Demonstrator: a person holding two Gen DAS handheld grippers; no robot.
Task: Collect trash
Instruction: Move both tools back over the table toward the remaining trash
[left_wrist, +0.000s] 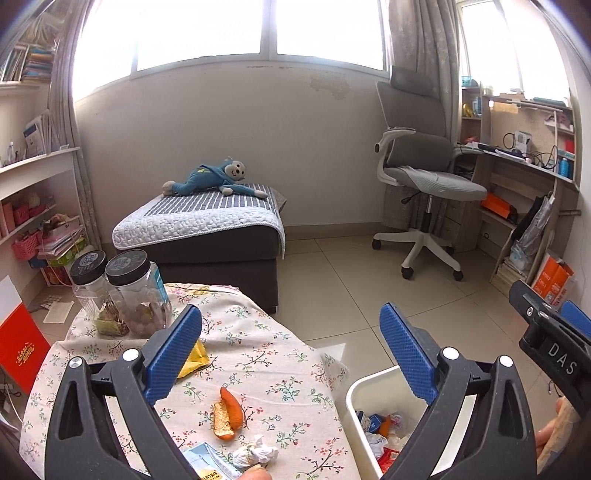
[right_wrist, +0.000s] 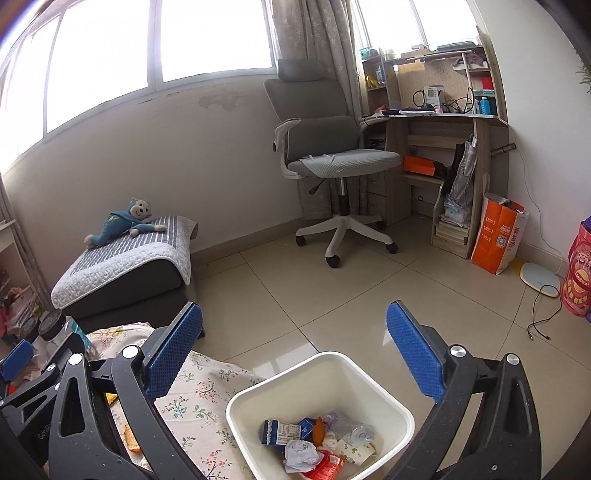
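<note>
A white trash bin (right_wrist: 391, 397) stands on the floor beside a table with a floral cloth (left_wrist: 258, 347); the bin (left_wrist: 354, 391) holds wrappers, tissue and peel. On the cloth lie an orange peel (left_wrist: 227, 415), a crumpled tissue (left_wrist: 255, 454), a yellow wrapper (left_wrist: 195, 360) and a blue-white packet (left_wrist: 208, 463). My left gripper (left_wrist: 291, 350) hangs open above the table's right edge, nothing between its fingers. My right gripper (right_wrist: 295, 350) is open over the bin, empty. The right gripper's body (left_wrist: 554, 347) shows at the edge of the left wrist view.
Two black-lidded jars (left_wrist: 136, 291) stand at the table's far left corner. Beyond are a dark ottoman (left_wrist: 207, 236) with a plush monkey (left_wrist: 218, 179), an office chair (right_wrist: 332, 162), a desk (right_wrist: 443, 122), an orange bag (right_wrist: 496, 236) and left-hand shelves (left_wrist: 33, 173).
</note>
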